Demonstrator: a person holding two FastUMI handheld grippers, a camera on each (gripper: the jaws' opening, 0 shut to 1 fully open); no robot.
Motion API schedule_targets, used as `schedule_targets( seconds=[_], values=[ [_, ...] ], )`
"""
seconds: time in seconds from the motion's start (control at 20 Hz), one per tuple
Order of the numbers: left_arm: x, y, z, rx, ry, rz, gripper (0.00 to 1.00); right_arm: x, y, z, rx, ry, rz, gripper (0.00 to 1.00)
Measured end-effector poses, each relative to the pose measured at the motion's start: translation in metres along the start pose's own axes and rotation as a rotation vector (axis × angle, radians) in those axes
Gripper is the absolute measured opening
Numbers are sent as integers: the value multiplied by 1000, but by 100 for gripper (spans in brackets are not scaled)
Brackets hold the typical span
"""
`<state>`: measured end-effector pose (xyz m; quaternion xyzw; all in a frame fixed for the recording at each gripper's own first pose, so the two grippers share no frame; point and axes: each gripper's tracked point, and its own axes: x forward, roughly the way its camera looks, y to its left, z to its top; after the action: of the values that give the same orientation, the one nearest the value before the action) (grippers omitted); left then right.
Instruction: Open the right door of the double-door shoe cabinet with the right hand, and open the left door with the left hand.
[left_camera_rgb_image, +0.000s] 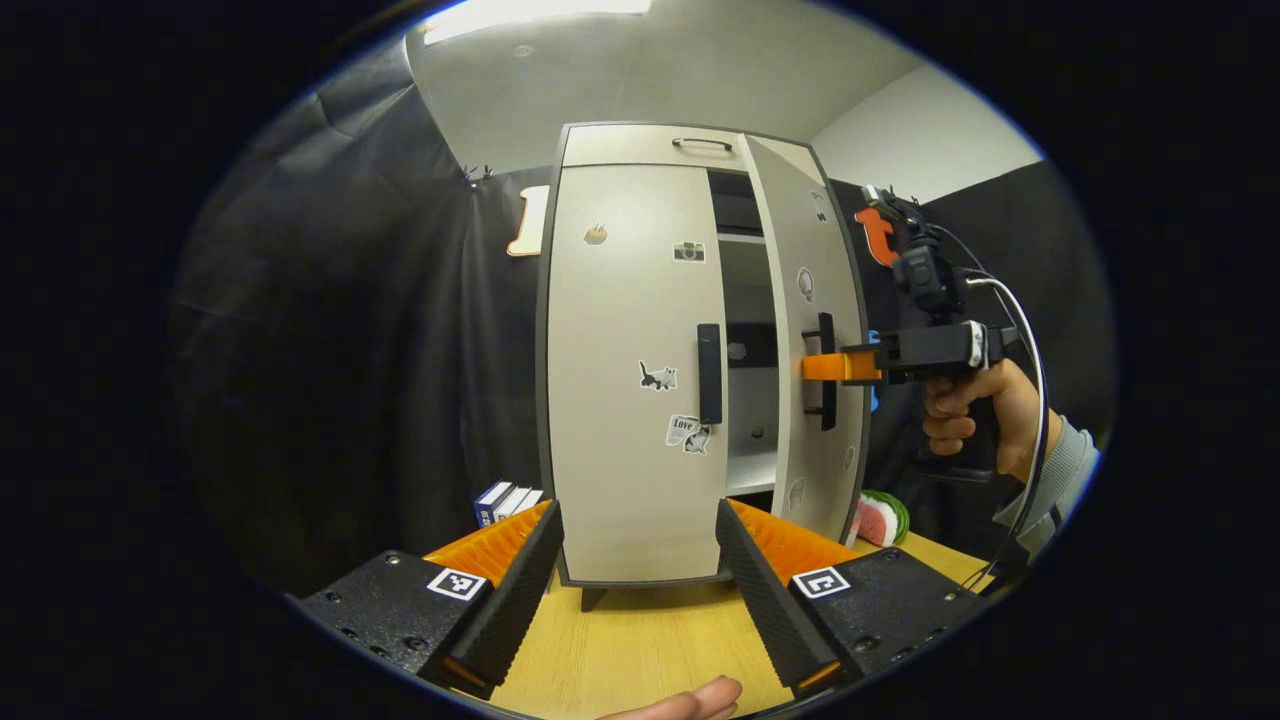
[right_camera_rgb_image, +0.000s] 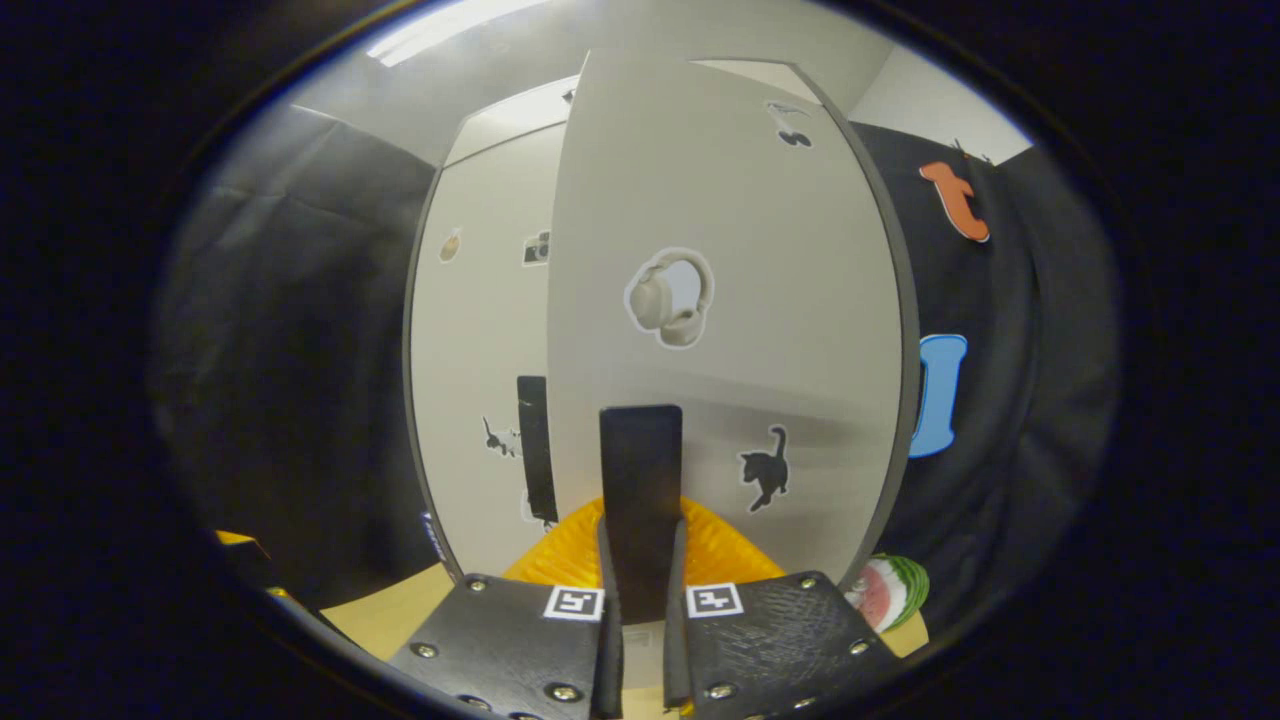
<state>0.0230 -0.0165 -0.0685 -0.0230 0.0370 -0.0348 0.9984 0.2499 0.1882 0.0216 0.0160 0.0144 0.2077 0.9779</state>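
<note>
Wooden table (left_camera_rgb_image: 640, 640) carrying cabinet (left_camera_rgb_image: 620, 150); right gripper (right_camera_rgb_image: 641, 560) clamping right handle (right_camera_rgb_image: 641, 470), door swinging lightly. Left gripper (left_camera_rgb_image: 640, 560) gaping, empty, facing stiff left handle (left_camera_rgb_image: 709, 372).

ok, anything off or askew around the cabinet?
Nothing odd. Right door is partly open with the right gripper shut on its handle; left door is closed, cabinet upright on the table.

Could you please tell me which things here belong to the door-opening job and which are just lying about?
Job: right door, its handle clamped in the right hand-held gripper; left door, its handle; left hand-held gripper, open.

Lying about: watermelon slice, boxes.
</note>
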Motion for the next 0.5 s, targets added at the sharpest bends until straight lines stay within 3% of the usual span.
schedule_targets(
  seconds=[0.25, 0.5],
  values=[
    [0, -1, 3, -5, -8, 12, 96, -10, -7, 1, -8, 2, 15, 16],
    [-3, -16, 4, 3, -20, -29, 96, -21, -14, 3, 16, 2, 21, 16]
  ],
)
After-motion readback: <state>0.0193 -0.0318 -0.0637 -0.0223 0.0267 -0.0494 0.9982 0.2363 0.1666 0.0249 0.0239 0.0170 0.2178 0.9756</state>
